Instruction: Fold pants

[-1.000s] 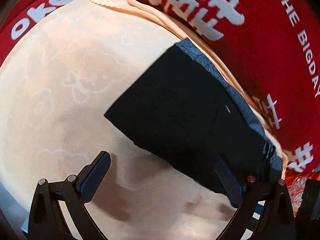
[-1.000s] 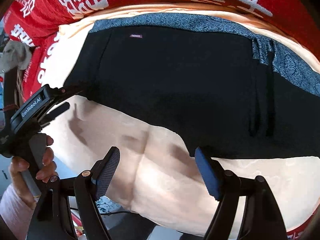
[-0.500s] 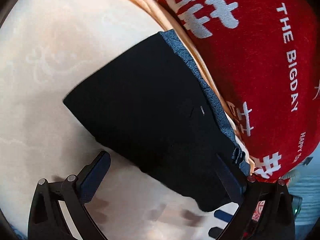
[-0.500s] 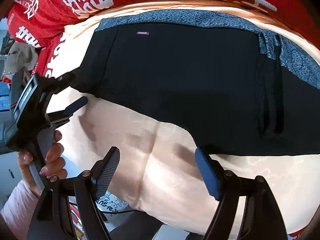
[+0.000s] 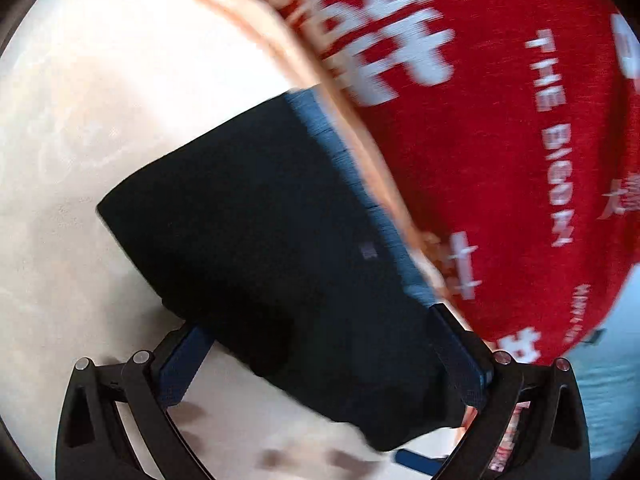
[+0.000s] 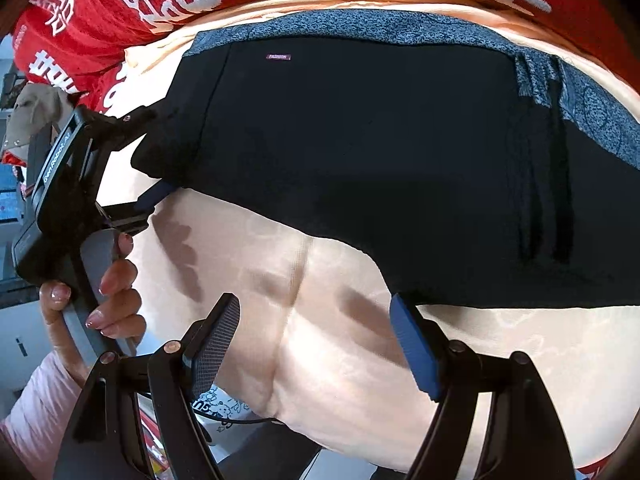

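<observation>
Left tool (image 5: 324,356) has its two fingers spread wide, straddling the near corner of the black pants (image 5: 272,240), one finger on either side of the cloth and not pinched onto it. From the right wrist view that same left tool (image 6: 148,156) sits at the left end of the pants (image 6: 380,160), one blue pad under the fabric edge, with the person's left hand (image 6: 100,292) wrapped round its grey grip. Right tool (image 6: 316,348) is spread apart too, hovering just near of the pants' near hem, its right fingertip close to that edge, nothing between its fingers but the blanket. The pants lie folded flat on a peach blanket (image 6: 320,340), a grey-blue patterned waistband (image 6: 360,28) running along the far side and a small label (image 6: 278,57) near the far-left corner. Beyond the blanket spreads a red cloth with white lettering (image 5: 500,120). The left wrist view is motion-blurred.
</observation>
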A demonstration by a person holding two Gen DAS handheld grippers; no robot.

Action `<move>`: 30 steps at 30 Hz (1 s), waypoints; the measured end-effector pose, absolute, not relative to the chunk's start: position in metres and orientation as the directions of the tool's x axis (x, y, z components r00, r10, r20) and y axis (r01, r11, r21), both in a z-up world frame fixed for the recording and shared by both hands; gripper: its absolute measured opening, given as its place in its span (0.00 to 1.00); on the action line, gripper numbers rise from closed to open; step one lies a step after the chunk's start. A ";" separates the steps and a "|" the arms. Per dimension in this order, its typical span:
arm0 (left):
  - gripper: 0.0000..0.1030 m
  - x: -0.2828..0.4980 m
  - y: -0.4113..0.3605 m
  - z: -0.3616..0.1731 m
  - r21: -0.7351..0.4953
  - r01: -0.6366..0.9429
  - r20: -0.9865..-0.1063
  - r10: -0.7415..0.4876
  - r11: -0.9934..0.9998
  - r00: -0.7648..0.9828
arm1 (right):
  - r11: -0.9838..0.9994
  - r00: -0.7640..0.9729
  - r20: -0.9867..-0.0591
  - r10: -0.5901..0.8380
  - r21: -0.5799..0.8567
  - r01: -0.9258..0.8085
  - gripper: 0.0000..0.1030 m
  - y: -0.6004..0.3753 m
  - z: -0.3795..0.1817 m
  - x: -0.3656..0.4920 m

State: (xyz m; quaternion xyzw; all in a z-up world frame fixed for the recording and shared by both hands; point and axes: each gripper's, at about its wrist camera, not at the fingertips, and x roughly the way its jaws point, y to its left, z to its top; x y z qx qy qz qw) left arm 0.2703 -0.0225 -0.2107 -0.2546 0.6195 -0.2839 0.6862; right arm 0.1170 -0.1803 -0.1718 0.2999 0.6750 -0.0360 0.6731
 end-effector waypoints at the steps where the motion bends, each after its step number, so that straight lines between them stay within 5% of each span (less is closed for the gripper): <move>1: 1.00 0.271 -0.024 -0.207 -0.719 0.096 -0.684 -0.725 0.688 0.079 | 0.817 0.090 -0.929 0.358 0.358 0.452 0.78 -0.180 -0.171 0.117; 9: 1.00 0.289 -0.031 -0.234 -0.665 0.022 -0.745 -0.665 0.746 0.042 | 0.836 0.100 -0.938 0.331 0.340 0.431 0.78 -0.192 -0.163 0.116; 11: 0.93 0.288 -0.041 -0.228 -0.588 0.066 -0.805 -0.591 0.806 0.044 | 0.842 0.115 -0.942 0.315 0.333 0.424 0.78 -0.201 -0.157 0.120; 13: 0.75 0.285 -0.049 -0.222 -0.500 0.123 -0.858 -0.509 0.857 0.065 | 0.847 0.131 -0.945 0.301 0.327 0.420 0.78 -0.211 -0.151 0.127; 15: 0.43 0.281 -0.060 -0.218 -0.351 0.209 -0.922 -0.376 0.913 0.094 | 0.851 0.161 -0.945 0.284 0.326 0.412 0.78 -0.224 -0.140 0.140; 25: 0.40 0.210 -0.123 -0.193 0.192 0.636 -0.885 -0.148 0.747 0.441 | 0.880 0.207 -0.919 0.335 0.384 0.279 0.78 -0.234 -0.095 0.244; 30: 0.40 0.196 -0.123 -0.197 0.279 0.687 -0.862 -0.140 0.671 0.487 | 0.906 0.085 -0.914 0.397 0.405 0.126 0.78 -0.183 -0.104 0.316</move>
